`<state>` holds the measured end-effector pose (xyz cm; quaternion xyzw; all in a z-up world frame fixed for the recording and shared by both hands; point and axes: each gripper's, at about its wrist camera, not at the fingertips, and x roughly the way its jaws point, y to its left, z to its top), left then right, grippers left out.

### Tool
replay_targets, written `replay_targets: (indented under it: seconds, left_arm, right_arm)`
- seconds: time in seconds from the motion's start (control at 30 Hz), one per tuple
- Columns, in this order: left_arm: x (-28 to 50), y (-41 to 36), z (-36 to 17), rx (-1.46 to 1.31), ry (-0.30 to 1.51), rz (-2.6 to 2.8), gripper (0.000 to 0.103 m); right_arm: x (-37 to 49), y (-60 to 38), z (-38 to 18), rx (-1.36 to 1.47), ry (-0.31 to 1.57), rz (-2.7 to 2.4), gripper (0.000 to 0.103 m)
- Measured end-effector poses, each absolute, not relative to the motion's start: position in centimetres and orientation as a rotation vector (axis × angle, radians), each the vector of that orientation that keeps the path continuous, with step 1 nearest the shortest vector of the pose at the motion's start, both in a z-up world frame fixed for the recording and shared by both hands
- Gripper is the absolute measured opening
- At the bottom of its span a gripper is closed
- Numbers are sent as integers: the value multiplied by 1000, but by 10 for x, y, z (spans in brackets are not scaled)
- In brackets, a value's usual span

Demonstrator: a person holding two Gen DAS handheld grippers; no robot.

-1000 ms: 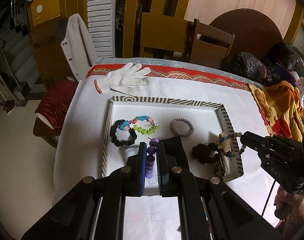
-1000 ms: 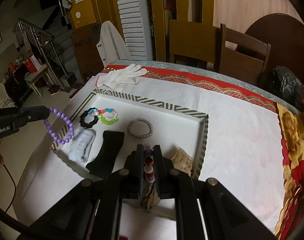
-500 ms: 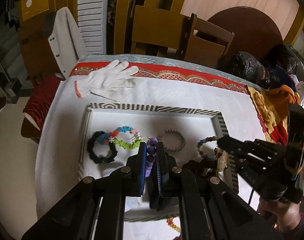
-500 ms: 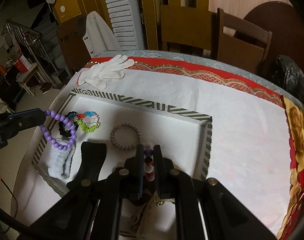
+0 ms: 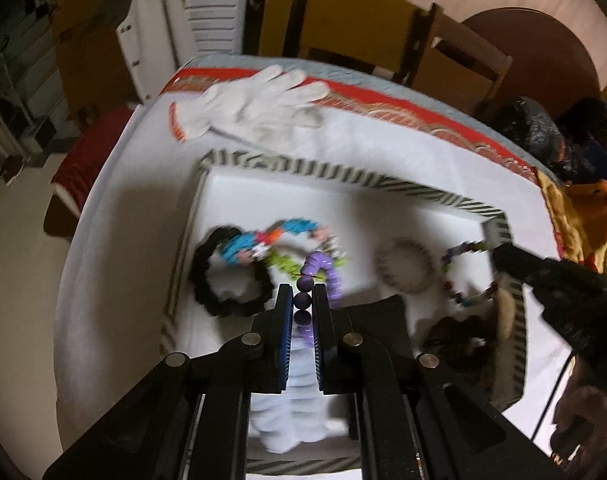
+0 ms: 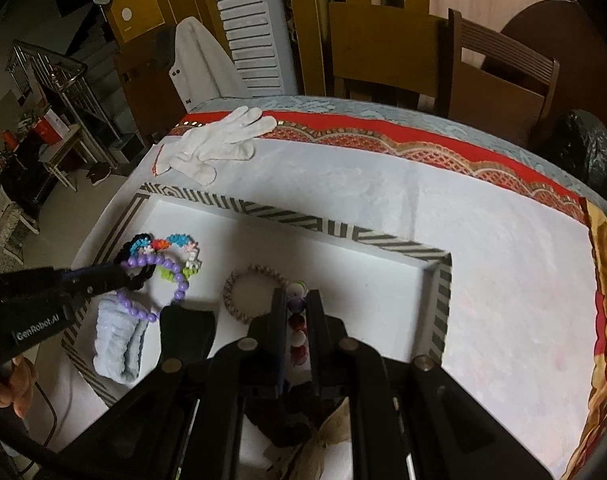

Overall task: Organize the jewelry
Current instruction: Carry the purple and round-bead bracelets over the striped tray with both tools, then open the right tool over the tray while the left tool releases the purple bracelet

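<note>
A white tray with a striped rim (image 5: pixel 343 174) (image 6: pixel 263 210) lies on the white tablecloth. My left gripper (image 5: pixel 303 300) (image 6: pixel 121 276) is shut on a purple bead bracelet (image 5: pixel 323 268) (image 6: pixel 175 280) and holds it above the tray's left part. My right gripper (image 6: pixel 296 300) (image 5: pixel 499 250) is shut on a multicoloured bead bracelet (image 6: pixel 297 316) (image 5: pixel 461 256) above the tray's right part. In the tray lie a black bracelet (image 5: pixel 211 280), a colourful flower bracelet (image 5: pixel 263 240) (image 6: pixel 179 244) and a silver-grey bracelet (image 5: pixel 403 266) (image 6: pixel 243 280).
A pale blue scrunchie (image 6: pixel 119 344), a black band (image 6: pixel 187 332) and brown fabric items (image 5: pixel 455 336) also lie in the tray. A white glove (image 6: pixel 215 144) lies beyond it. Chairs (image 6: pixel 483 76) stand behind the table; bags and cloth (image 5: pixel 583 216) crowd the right edge.
Both grippers have moved in over the tray with their bracelets, the left one towards the colourful bracelets, the right one towards the middle. The left view is now blurred by motion.
</note>
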<state>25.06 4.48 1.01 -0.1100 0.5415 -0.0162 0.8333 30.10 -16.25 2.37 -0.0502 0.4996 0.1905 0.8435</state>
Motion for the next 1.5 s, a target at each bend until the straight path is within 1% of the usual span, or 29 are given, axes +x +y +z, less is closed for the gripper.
replay_targets:
  seconds: [0.47, 0.87, 1.33, 1.37, 1.4, 1.47, 1.5]
  left_arm:
    - [246, 49, -5, -217, 1171, -13, 3]
    - [256, 42, -10, -210, 1176, -11, 3]
    - [261, 37, -20, -194, 1192, 1, 3]
    - [261, 37, -20, -194, 1193, 1, 3]
    - [262, 37, -20, -189, 1192, -1, 3]
    - [261, 37, -19, -174, 1187, 9, 4]
    - [261, 38, -19, -174, 1188, 10, 4]
  right_arm:
    - [336, -193, -19, -132, 1120, 233, 9]
    - [340, -196, -29, -144, 1100, 176, 9]
    - [338, -200, -39, -149, 1132, 148, 10]
    - [337, -202, -37, -137, 1132, 151, 13]
    - [336, -204, -35, -125, 1129, 152, 20]
    - [333, -208, -29, -94, 1118, 159, 28]
    - [331, -210, -26, -78, 1114, 166, 29]
